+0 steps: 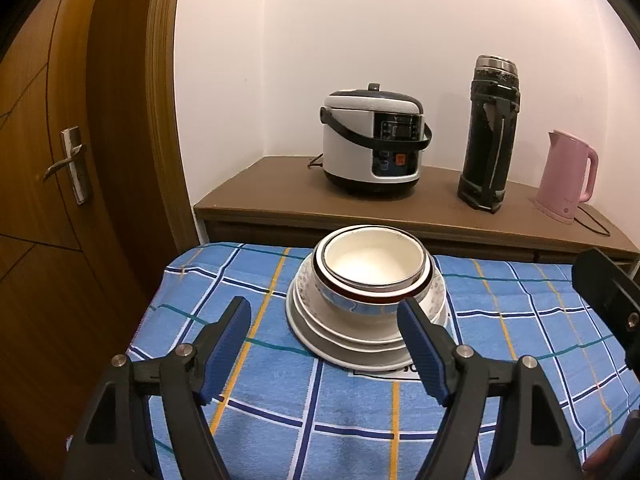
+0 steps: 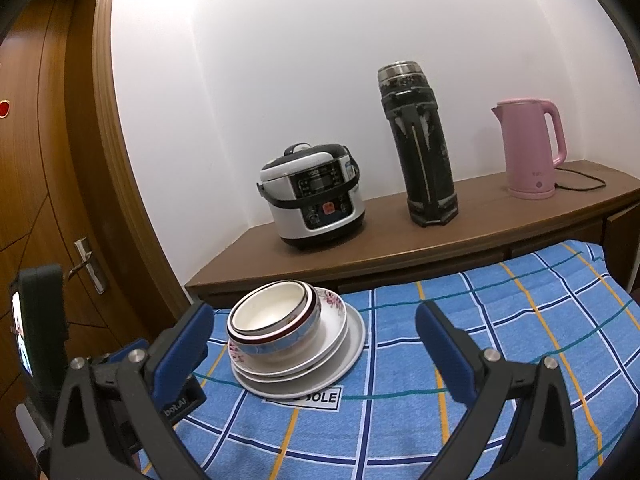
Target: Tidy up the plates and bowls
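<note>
A stack of white plates [image 1: 352, 344] sits on the blue checked cloth, with nested bowls [image 1: 372, 272] on top: a cream inner bowl inside a bowl with a dark red rim and blue band. The stack also shows in the right wrist view [image 2: 320, 364], with the bowls [image 2: 274, 320] on it. My left gripper [image 1: 324, 328] is open and empty, just short of the stack, which lies between and ahead of its fingers. My right gripper [image 2: 314, 340] is open and empty, with the stack between its fingers but further off. Part of the right gripper's body [image 1: 608, 300] shows at the right edge.
The table with the blue cloth [image 1: 280, 400] ends at the left near a wooden door [image 1: 60, 160]. Behind it a brown sideboard [image 1: 440, 208] carries a rice cooker [image 1: 372, 144], a tall black flask [image 1: 492, 132] and a pink kettle [image 1: 568, 176] with its cord.
</note>
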Demonstrator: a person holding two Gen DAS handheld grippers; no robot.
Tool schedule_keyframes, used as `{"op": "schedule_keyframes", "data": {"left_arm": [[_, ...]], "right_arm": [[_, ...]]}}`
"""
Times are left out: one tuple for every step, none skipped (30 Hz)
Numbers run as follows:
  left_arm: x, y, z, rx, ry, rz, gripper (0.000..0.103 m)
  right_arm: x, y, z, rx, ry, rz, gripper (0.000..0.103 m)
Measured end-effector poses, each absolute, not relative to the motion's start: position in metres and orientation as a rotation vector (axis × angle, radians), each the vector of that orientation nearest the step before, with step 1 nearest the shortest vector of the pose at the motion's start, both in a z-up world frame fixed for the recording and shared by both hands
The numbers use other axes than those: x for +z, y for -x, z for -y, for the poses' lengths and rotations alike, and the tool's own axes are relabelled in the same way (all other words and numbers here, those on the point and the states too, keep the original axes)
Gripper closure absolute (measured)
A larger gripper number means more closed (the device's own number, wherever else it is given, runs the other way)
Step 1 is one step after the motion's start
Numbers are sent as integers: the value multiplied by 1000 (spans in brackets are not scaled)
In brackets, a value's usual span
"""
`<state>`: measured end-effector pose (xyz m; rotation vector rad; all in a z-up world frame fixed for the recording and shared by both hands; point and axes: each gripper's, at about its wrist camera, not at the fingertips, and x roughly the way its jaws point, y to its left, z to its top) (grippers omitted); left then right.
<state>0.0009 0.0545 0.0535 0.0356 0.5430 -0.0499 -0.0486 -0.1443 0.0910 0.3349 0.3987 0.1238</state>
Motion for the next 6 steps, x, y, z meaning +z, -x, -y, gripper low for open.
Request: {"op": "schedule_keyframes", "data": {"left_arm": [[53,-1,-54,-48,-39,-543,26],[53,-1,-54,-51,-38,-546,25],[53,-1,-54,-52,-36,-548,25],[53,-1,-53,-51,-38,-549,25],[53,-1,-53,-47,-44,-550,25],[53,-1,-51,-41,-56,-549,25]], "right_arm": [[91,49,145,123,-335,-399,0],[91,49,146,124,-336,-400,0],[90,48,146,124,-336,-401,0],[90,48,146,124,-336,-403,0],[90,48,147,123,-337,-404,0],[90,48,148,122,-340,-405,0]]}}
